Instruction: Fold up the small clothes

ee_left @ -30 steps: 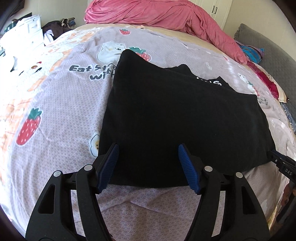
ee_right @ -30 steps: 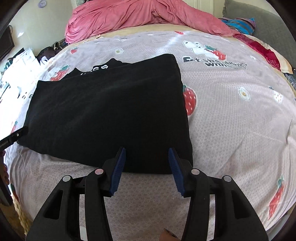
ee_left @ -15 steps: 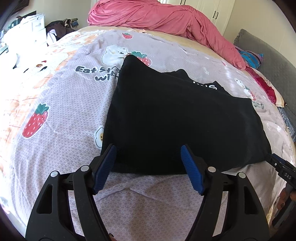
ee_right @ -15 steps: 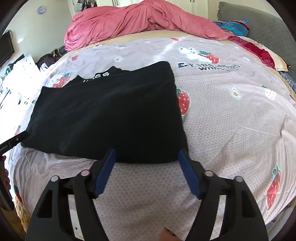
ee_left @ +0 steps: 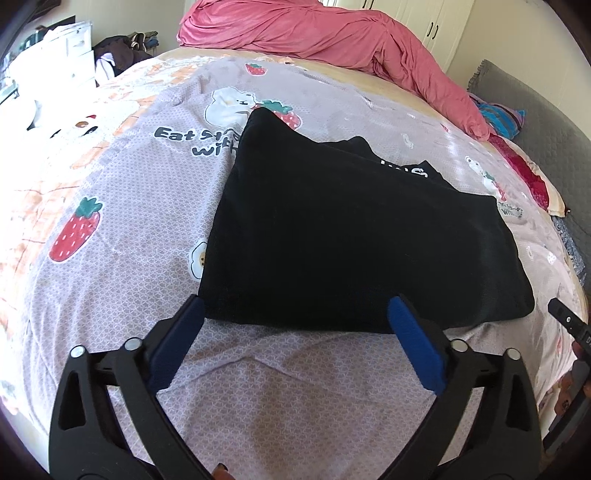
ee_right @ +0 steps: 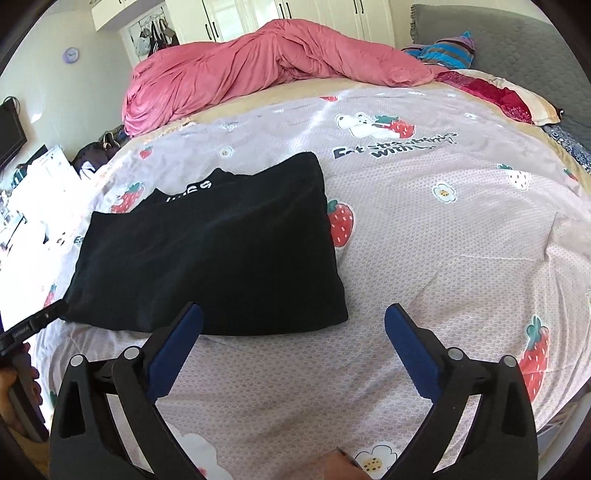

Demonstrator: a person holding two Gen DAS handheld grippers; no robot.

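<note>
On a bed spread with a strawberry-print sheet point(ee_left: 122, 192), a folded black garment point(ee_left: 354, 236) lies flat, its white lettering showing at the far edge. Compared with a second ago, both claws have spread much wider: the left gripper point(ee_left: 295, 314) now straddles the garment's near edge with its jaws opening, blue pads point(ee_left: 413, 343) at 8 and 4 o'clock of the frame, the cloth's hem lying between the tips but not pressed by either. The right gripper point(ee_right: 293, 321) has drawn back and lifted since then; its jaws are opening too, and only the garment's near right corner point(ee_right: 332, 314) sits between the tips, untouched, with bare sheet filling most of the gap. The left wrist view catches the tip of the other tool at 3 o'clock, beside the garment's right corner, and a white drawer unit point(ee_left: 70, 55) at 10 o'clock. Only the right wrist view shows a round wall clock point(ee_right: 71, 55) at 10 o'clock, white wardrobe doors point(ee_right: 258, 14) at 12 o'clock, and a hand point(ee_right: 14, 398) on the other tool at 8 o'clock. A pink duvet point(ee_right: 266, 59) is heaped at the far side in both.
</note>
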